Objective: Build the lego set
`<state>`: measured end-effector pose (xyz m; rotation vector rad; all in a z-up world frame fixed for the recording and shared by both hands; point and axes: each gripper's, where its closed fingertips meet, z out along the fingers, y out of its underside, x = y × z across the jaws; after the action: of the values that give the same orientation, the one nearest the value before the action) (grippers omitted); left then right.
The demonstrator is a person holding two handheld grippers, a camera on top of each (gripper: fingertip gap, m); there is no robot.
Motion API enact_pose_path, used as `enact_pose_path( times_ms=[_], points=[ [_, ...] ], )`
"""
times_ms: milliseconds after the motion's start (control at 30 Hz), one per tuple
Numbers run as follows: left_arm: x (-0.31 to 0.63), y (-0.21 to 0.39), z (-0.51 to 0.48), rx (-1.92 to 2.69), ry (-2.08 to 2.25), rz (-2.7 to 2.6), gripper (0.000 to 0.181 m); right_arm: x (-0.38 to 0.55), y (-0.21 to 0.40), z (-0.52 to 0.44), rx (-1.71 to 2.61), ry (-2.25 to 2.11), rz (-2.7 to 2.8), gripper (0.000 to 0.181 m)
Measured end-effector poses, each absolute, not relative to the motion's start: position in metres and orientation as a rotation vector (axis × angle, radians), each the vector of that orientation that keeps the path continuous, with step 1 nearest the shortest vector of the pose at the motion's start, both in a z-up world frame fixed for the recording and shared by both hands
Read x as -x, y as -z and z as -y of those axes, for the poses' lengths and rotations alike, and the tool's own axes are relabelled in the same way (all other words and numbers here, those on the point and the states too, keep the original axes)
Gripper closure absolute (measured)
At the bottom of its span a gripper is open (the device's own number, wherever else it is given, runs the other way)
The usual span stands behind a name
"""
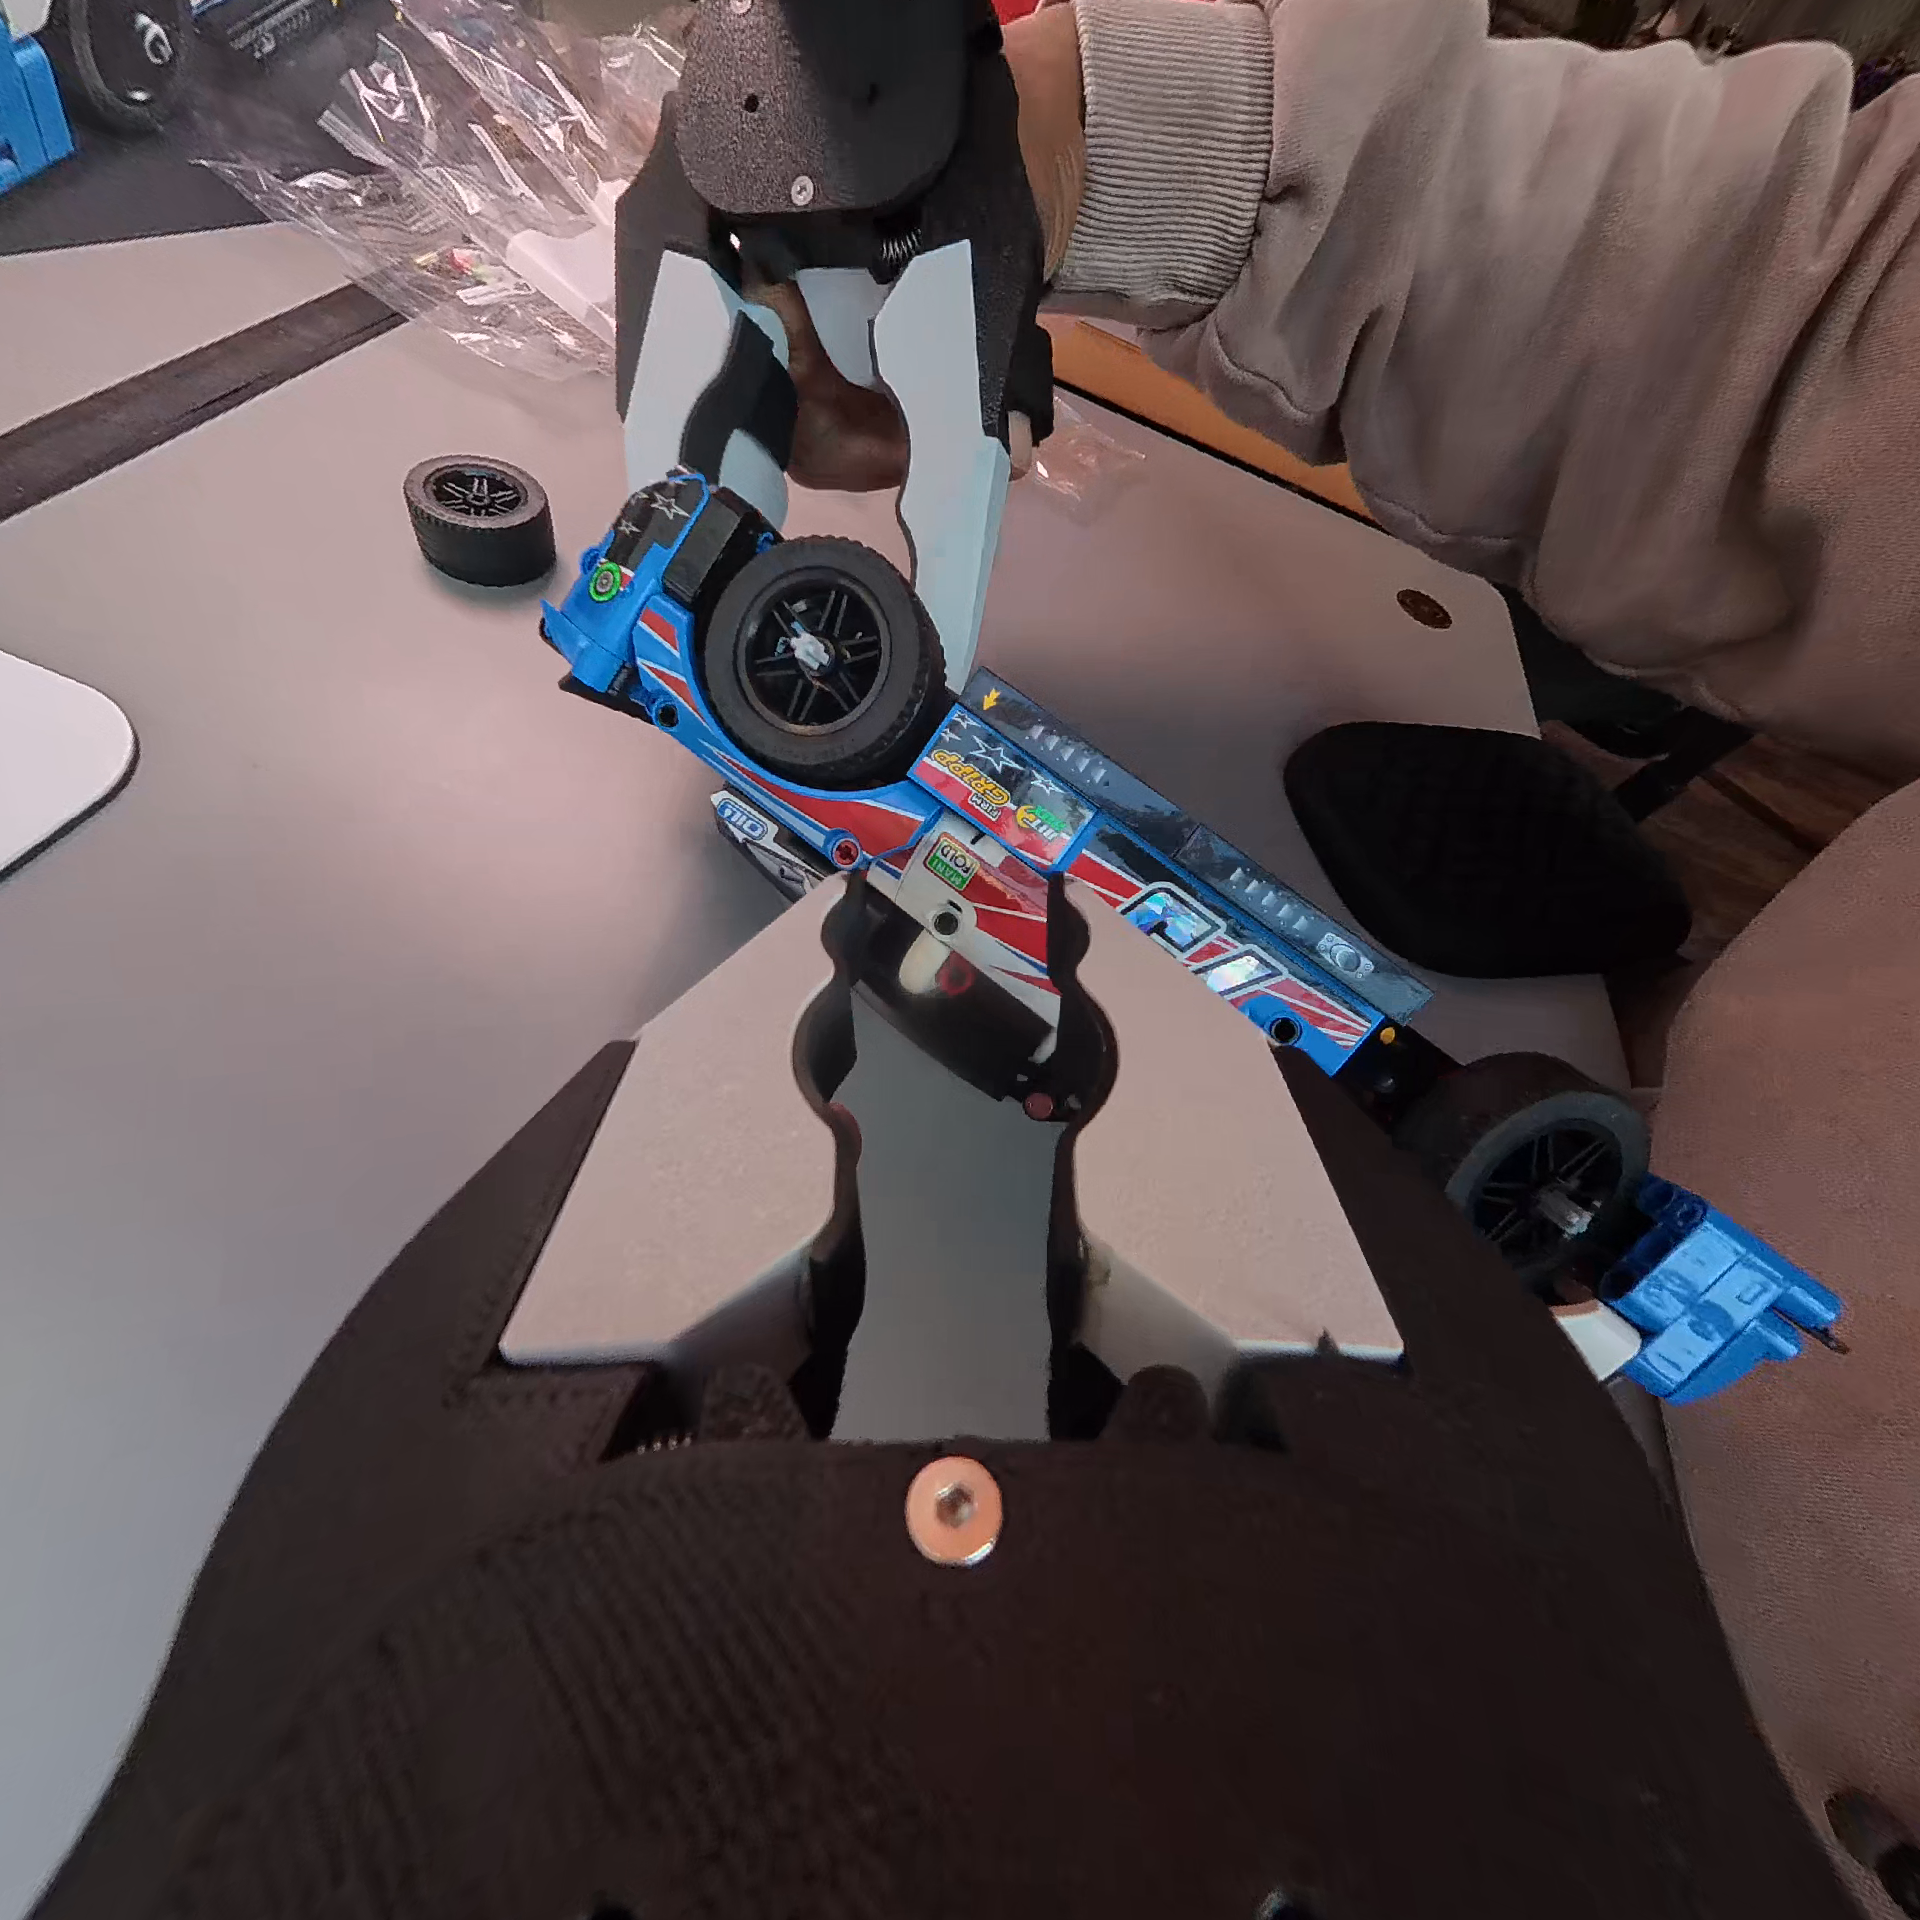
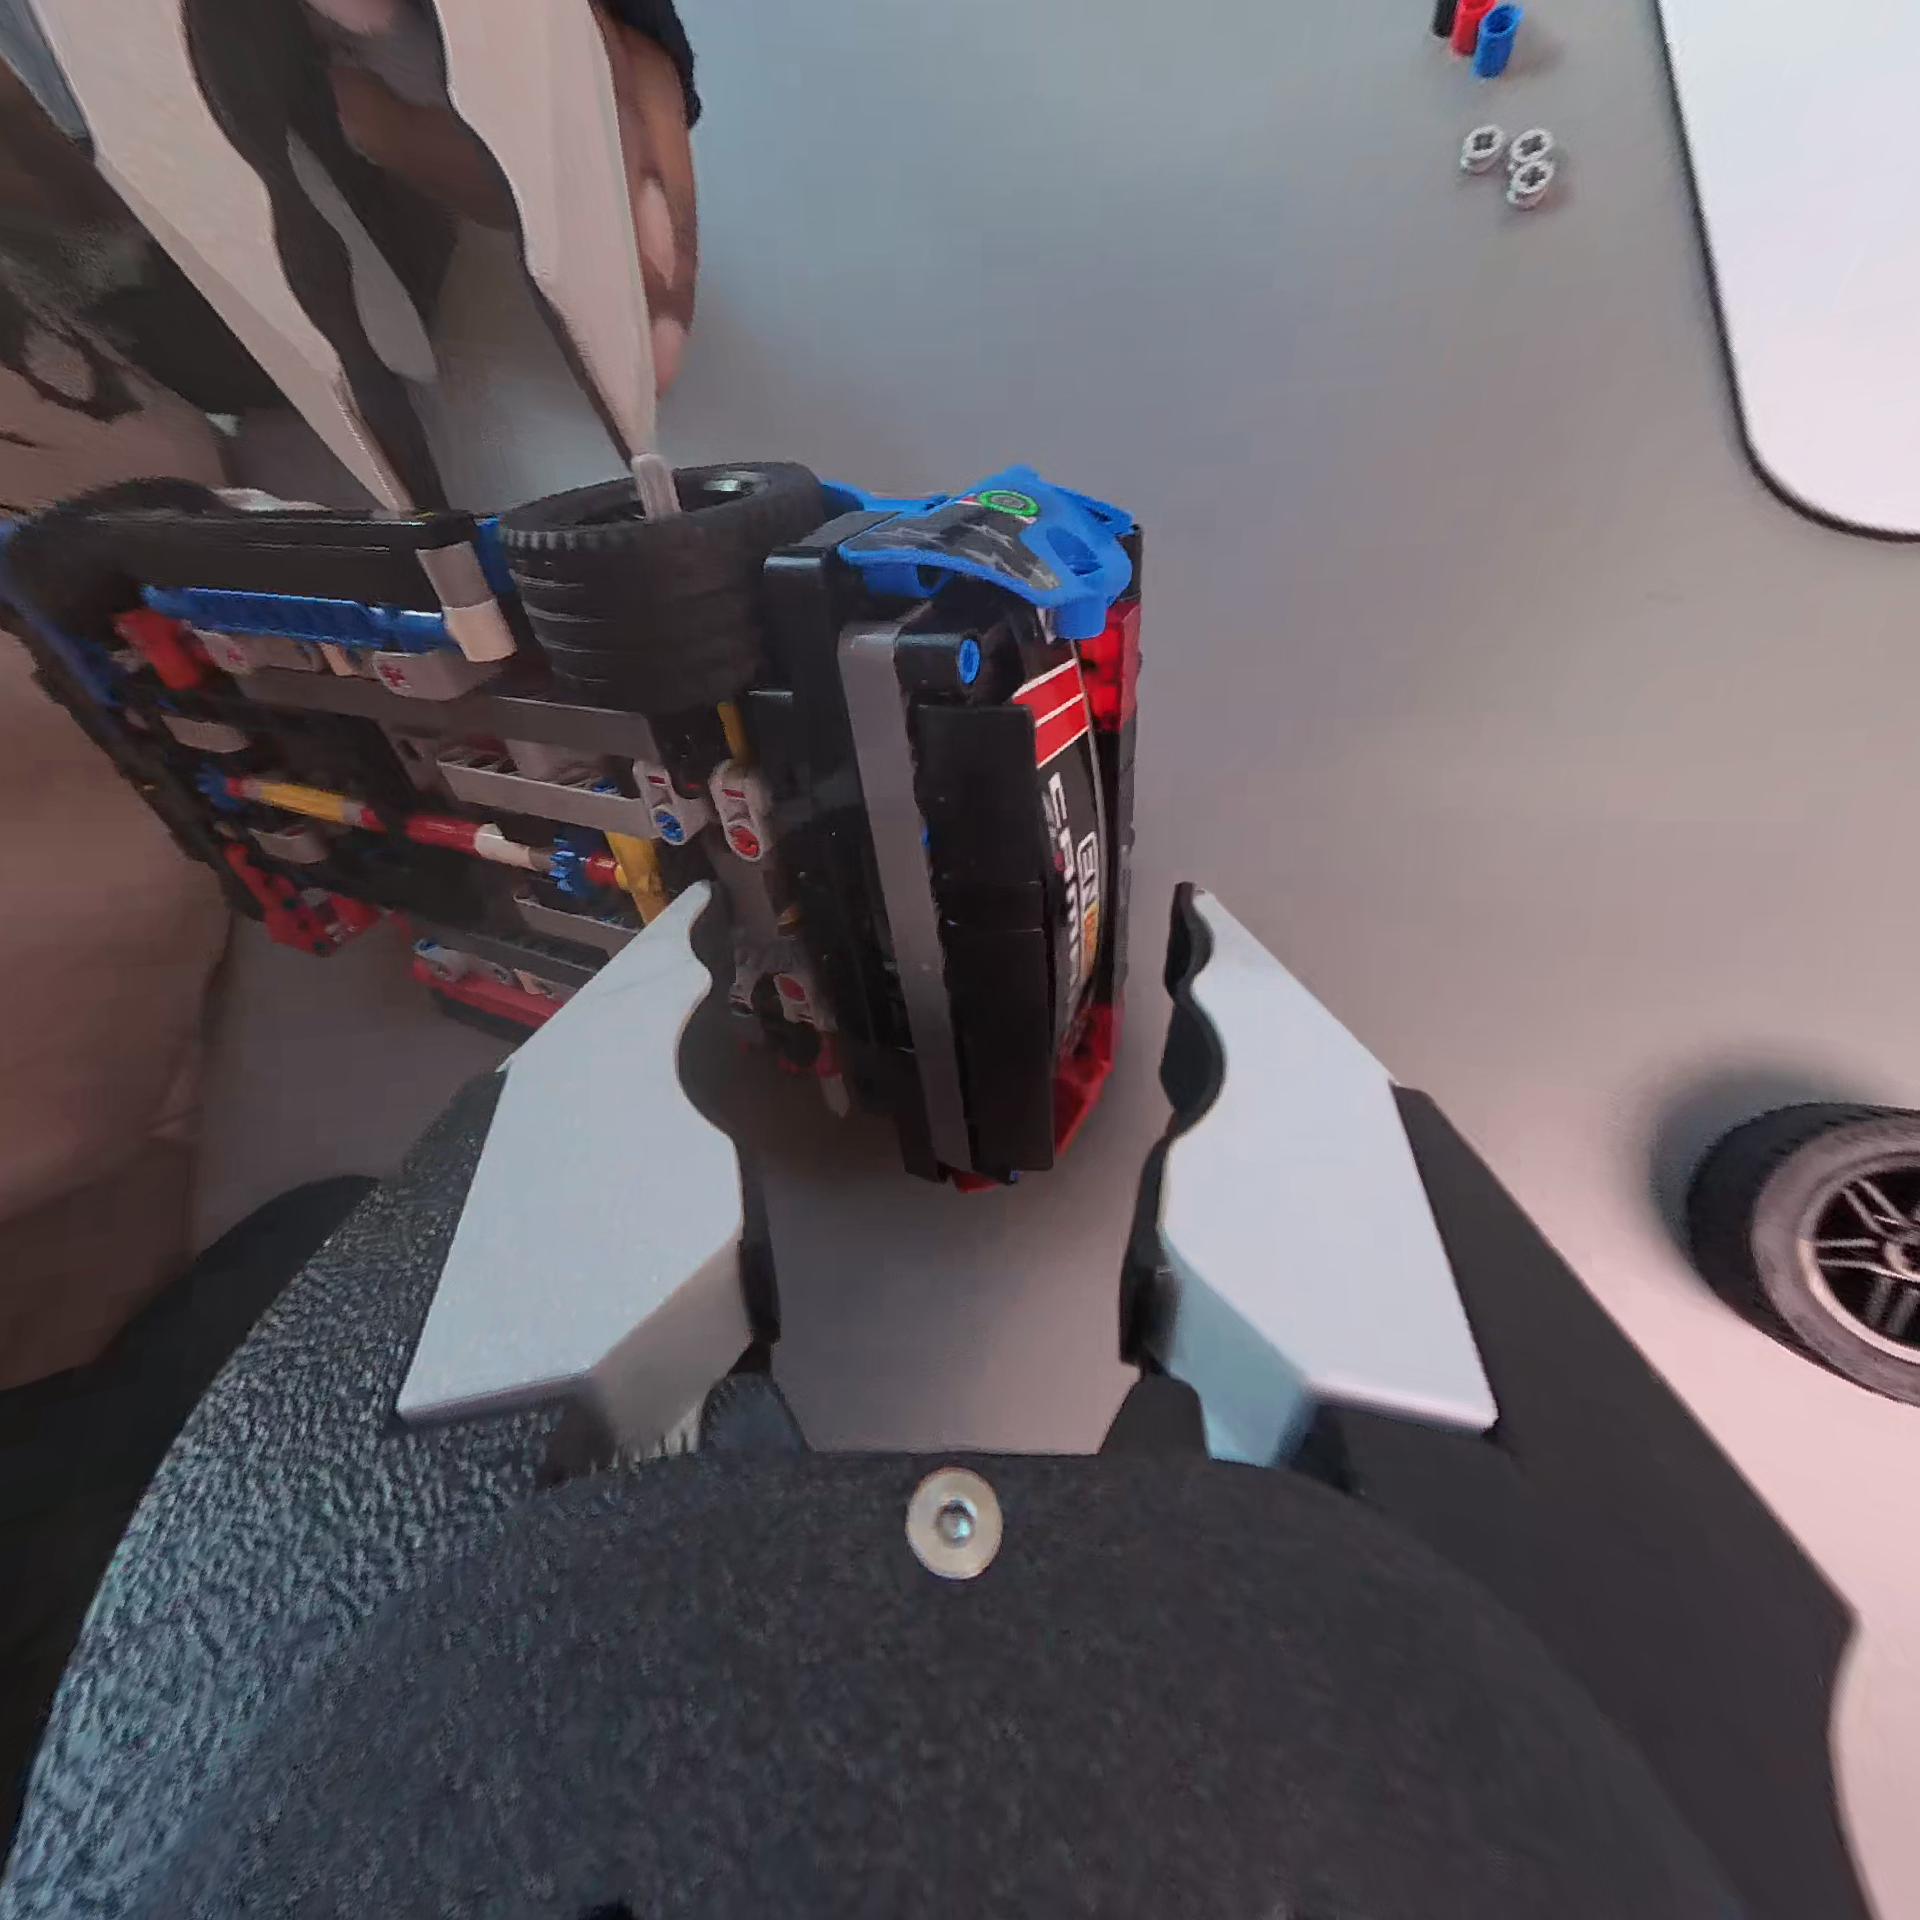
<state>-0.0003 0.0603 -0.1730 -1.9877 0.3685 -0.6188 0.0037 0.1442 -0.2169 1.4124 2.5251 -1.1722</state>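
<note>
blue, red and white, the lego car (image 1: 1039,842) lies on its side on the grey table (image 1: 312,831) in the left wrist view, one mounted wheel (image 1: 824,660) facing up; the left gripper (image 1: 951,925) is clamped on its midsection, likely to steady it, while a loose wheel (image 1: 480,520) waits nearby. from the right wrist view, the right gripper (image 2: 940,935) stands spread around the car's rear end, gripping nothing, the exposed underside (image 2: 468,790) turned toward it, probably to reach the bare axle side; small spare pieces (image 2: 1507,161) sit well apart.
</note>
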Motion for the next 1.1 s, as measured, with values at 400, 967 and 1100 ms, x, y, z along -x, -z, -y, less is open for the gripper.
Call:
enact_pose_path(
  times_ms=[400, 967, 1100],
  points=[
    [-0.016, 0.166, -0.027, 2.052, 0.84, -0.341, 0.109, 0.005, 0.204, -0.146, -1.608, 1.282, -2.582, 0.13],
    [0.002, 0.191, 0.003, 2.08, 0.803, -0.256, 0.136, -0.099, 0.199, -0.104, -2.119, 1.499, -2.104, 0.123],
    [0.002, 0.198, 0.001, 2.101, 0.718, -0.275, 0.139, -0.103, 0.205, -0.063, -2.138, 1.583, -1.827, 0.108]
  ],
)
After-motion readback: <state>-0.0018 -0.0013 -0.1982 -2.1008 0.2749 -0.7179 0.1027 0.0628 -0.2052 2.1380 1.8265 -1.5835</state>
